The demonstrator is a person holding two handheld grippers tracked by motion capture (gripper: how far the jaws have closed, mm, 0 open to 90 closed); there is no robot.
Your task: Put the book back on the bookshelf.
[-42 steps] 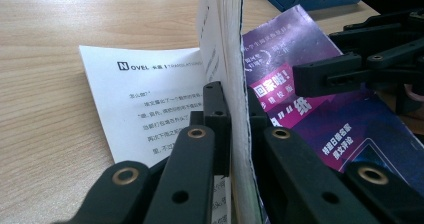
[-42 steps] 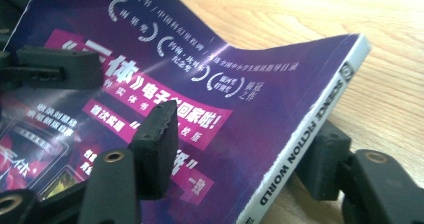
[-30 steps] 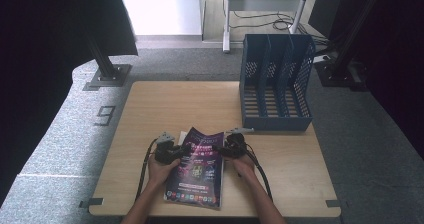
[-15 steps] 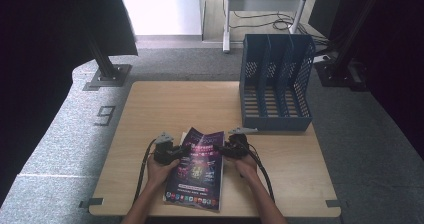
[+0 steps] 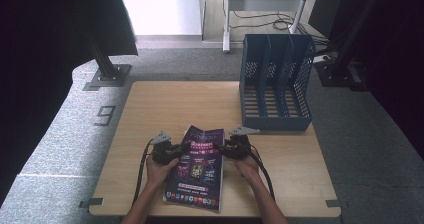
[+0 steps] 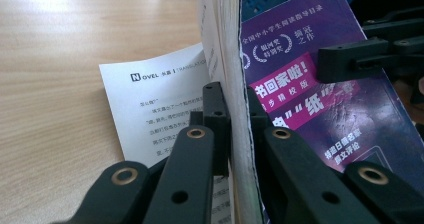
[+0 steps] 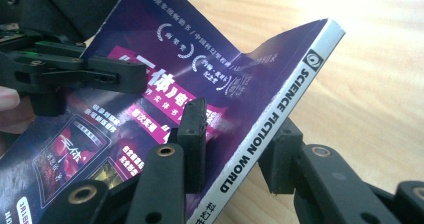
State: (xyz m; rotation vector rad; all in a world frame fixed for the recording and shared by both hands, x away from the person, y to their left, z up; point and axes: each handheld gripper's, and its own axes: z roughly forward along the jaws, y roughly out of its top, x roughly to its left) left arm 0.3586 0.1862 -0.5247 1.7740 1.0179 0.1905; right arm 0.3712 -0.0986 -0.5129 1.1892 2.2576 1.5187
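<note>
Two grippers hold one magazine near the tabletop's front edge. Our left gripper pinches the page side, and our right gripper pinches the spine. We think holding both sides keeps it steady for the blue rack at the back right corner.

The desk lies bare across its far-left half and along its left edge, open room for passing. The blue file rack stands at the far-right corner, blocking that side. The magazine occupies the near-middle, with bare wood toward the near-right corner.
</note>
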